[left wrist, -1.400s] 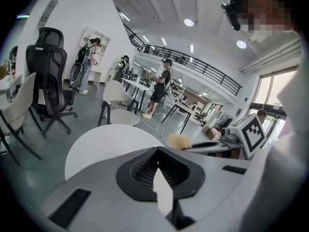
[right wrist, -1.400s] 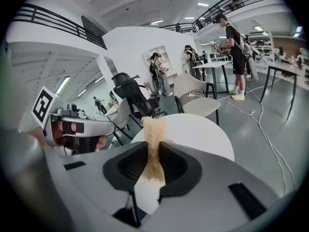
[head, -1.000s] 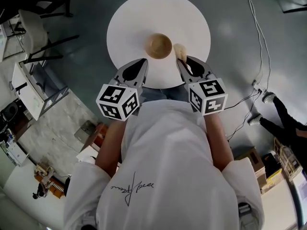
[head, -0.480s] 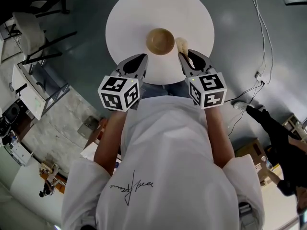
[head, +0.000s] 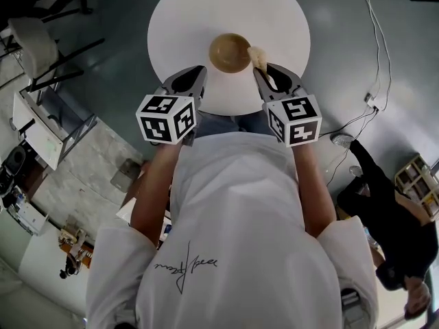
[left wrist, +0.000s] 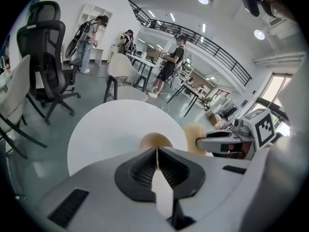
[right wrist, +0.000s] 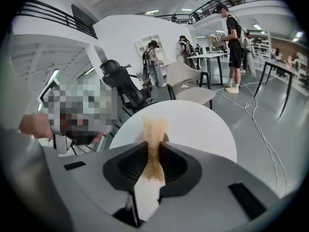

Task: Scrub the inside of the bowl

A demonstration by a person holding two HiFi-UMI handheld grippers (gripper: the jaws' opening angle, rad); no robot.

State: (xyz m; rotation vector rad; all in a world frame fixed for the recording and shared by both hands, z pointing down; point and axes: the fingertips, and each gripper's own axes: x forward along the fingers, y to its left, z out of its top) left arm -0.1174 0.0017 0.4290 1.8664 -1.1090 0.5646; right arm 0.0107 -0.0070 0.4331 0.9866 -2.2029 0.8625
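Bowl: a wooden bowl (head: 230, 53) stands upright on the table (head: 185, 26), a little toward the near edge from the middle. Its open side faces up.
Table: round with a white top, on a grey floor (head: 343, 19).
Left gripper: the left gripper (head: 201, 70) has its jaws closed flat against each other with nothing between them. Its tips hang over the table's near edge. They are left of the bowl, nearer the person, and clear of it.
Right gripper: the right gripper (head: 260, 71) has its jaws pressed on a sponge (head: 257, 56), gripping it by its lower part.
Sponge: tan and rough. It stands up past the jaw tips as a narrow strip, and its free end is just beside the bowl's right rim. I cannot tell whether it touches the rim.
Grippers together: both point at the table from the near side, with the bowl ahead and between them.
Person: wears a white shirt (head: 233, 238) and has bare forearms. The person stands at the table's near edge.
Surroundings: a black chair (left wrist: 48, 47) and a white chair (right wrist: 186, 79) stand beyond the table. Cables (head: 374, 53) run across the floor on the right. People stand at desks farther off. A bystander (head: 384, 232) in dark clothes is at the head view's lower right.
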